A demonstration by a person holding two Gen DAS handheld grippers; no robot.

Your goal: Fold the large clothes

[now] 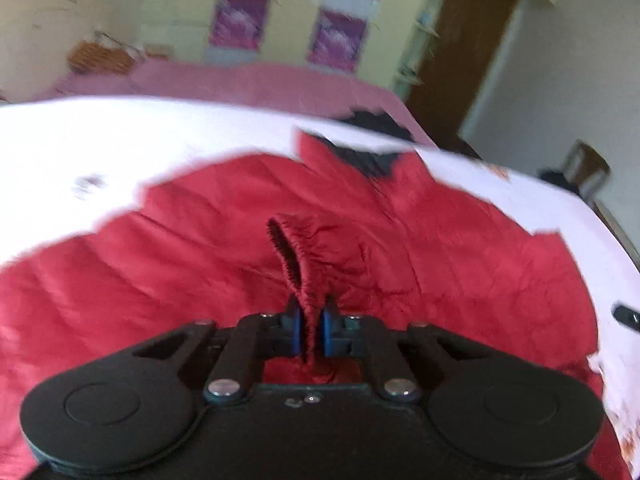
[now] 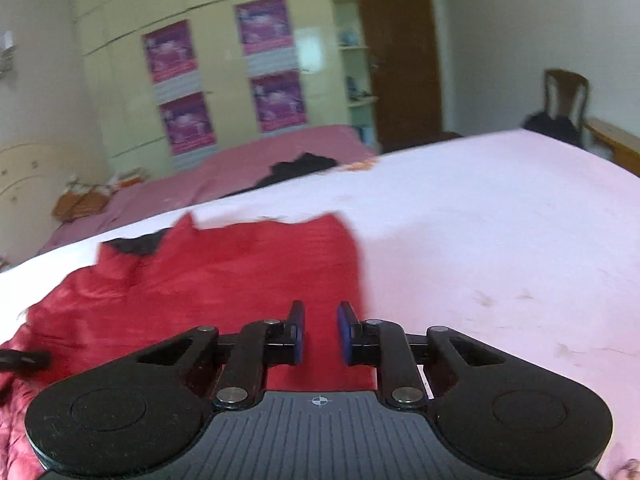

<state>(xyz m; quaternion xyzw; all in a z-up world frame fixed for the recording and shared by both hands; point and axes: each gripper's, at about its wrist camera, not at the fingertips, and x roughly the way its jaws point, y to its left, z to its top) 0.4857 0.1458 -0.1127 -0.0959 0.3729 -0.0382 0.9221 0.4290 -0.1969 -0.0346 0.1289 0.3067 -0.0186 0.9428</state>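
Note:
A red padded jacket (image 1: 440, 240) lies spread on the white bed sheet (image 1: 160, 140), its black-lined collar (image 1: 368, 156) at the far end. My left gripper (image 1: 310, 308) is shut on a gathered red cuff (image 1: 292, 248) with a dark inner edge, which stands up from between the blue pads. In the right wrist view the jacket (image 2: 240, 264) fills the lower left, its straight edge running down beside my right gripper (image 2: 320, 316). That gripper hovers over the red fabric with a narrow gap between its pads and nothing in it.
The white sheet (image 2: 480, 220) stretches off to the right. Beyond it is a pink bed (image 2: 280, 152) with a dark garment (image 2: 300, 168), a cream wardrobe (image 2: 224, 80) with posters, a brown door (image 2: 400, 52), a chair (image 2: 564, 96) and a basket (image 2: 80, 200).

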